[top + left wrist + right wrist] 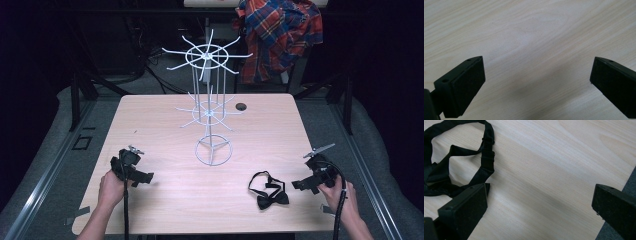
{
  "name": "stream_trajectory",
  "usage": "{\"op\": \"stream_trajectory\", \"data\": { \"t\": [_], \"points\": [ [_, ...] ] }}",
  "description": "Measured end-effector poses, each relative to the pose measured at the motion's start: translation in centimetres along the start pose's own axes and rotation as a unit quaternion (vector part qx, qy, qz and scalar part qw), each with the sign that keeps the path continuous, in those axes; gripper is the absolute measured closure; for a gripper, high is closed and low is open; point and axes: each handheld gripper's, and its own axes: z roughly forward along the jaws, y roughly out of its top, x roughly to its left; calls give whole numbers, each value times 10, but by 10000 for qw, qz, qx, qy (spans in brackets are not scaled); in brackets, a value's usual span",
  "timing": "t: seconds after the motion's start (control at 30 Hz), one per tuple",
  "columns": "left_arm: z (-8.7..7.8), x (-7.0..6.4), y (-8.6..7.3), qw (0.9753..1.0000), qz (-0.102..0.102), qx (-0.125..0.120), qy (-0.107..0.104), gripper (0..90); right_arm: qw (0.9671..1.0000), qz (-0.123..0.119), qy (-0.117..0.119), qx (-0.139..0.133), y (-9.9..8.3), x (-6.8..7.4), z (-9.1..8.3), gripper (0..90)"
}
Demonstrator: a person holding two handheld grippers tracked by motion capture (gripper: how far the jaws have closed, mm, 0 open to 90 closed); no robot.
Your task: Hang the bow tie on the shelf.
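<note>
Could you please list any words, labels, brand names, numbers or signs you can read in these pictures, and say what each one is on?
None can be read. No text shows on the pale wooden table, the white wire display rack, the black bow tie with its strap, the red and blue plaid shirt, or either gripper's black jaws.

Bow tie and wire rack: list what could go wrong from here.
1. The bow tie lies limp with its strap looped; the open right gripper beside it might pinch only one thin layer, which could slip free.
2. The white wire rack is tall on a small ring base; a nudge on its arms may tip it.
3. The strap could snag on the wrong arm.
</note>
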Motion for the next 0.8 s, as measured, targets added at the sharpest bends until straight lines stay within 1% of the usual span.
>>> {"op": "stream_trajectory", "data": {
  "t": [0.03, 0.07, 0.17, 0.2, 0.27, 0.3, 0.33, 0.37, 0.4, 0.43, 0.47, 0.5, 0.53, 0.57, 0.6, 0.63, 0.67, 0.7, 0.73, 0.77, 0.8],
  "points": [
    [0, 0, 0, 10000, -19, 11, -25, 0, 10000, 15, 15, -9, 1, 0, 0, 0],
    [-1, 0, 0, 10000, -10, -2, -7, 0, 10000, 66, 7, -7, 1, 0, -1, 0],
    [-1, 0, -1, 10000, -21, 1, -24, 0, 10000, 86, 34, -14, 3, 1, -2, 0],
    [-2, 0, -1, 10000, 3, 21, -18, 0, 9999, 126, 75, -77, 4, 3, -3, 25],
    [-2, 0, 0, 10000, 2, 3, 1, 0, 9999, 87, 53, -74, 5, 3, -4, 35],
    [-2, -1, 0, 10000, -11, -9, -3, 0, 9998, 70, 122, -150, 5, 4, -4, 48],
    [-2, -1, 0, 10000, -4, 15, -16, 0, 9998, 17, 86, -172, 6, 5, -4, 56],
    [-1, -1, 1, 10000, 17, 51, -2, 0, 9997, 85, 133, -200, 8, 6, -5, 59],
    [-1, -2, 1, 10000, 18, 50, 5, 0, 9995, 84, 220, -218, 8, 6, -5, 65],
    [-1, -2, 1, 10000, 18, 50, 5, 0, 9995, 84, 220, -218, 8, 6, -5, 65],
    [-1, -2, 1, 10000, 39, 36, 26, 0, 9992, 96, 263, -298, 10, 8, -6, 82],
    [-2, -2, 1, 10000, 39, 42, 22, 0, 9991, 53, 308, -289, 12, 8, -7, 87],
    [-1, -2, 0, 10000, 27, 47, 17, 0, 9989, 103, 311, -335, 13, 10, -7, 94],
    [-1, -2, 0, 10000, 27, 47, 17, 0, 9989, 103, 311, -335, 13, 10, -7, 94],
    [-2, -1, -1, 10000, 15, 67, 11, 0, 9985, 81, 362, -406, 16, 12, -8, 108],
    [-2, -1, -1, 10000, 15, 67, 11, 0, 9985, 81, 362, -406, 16, 12, -8, 108],
    [-2, -1, -1, 10000, 11, 80, 13, 0, 9981, 75, 414, -439, 20, 17, -8, 128],
    [-2, -1, -1, 10000, 11, 80, 13, 0, 9981, 75, 414, -439, 20, 17, -8, 128],
    [-2, -1, 0, 10000, 18, 83, 17, 0, 9982, -9, 387, -448, 24, 22, -7, 144],
    [-2, -2, 0, 10000, 14, 82, 15, 0, 9982, -9, 387, -448, 24, 22, -7, 144],
    [-1, -2, 0, 9999, 57, 97, 31, 0, 9981, -52, 415, -450, 28, 27, -5, 187]
  ]
}}
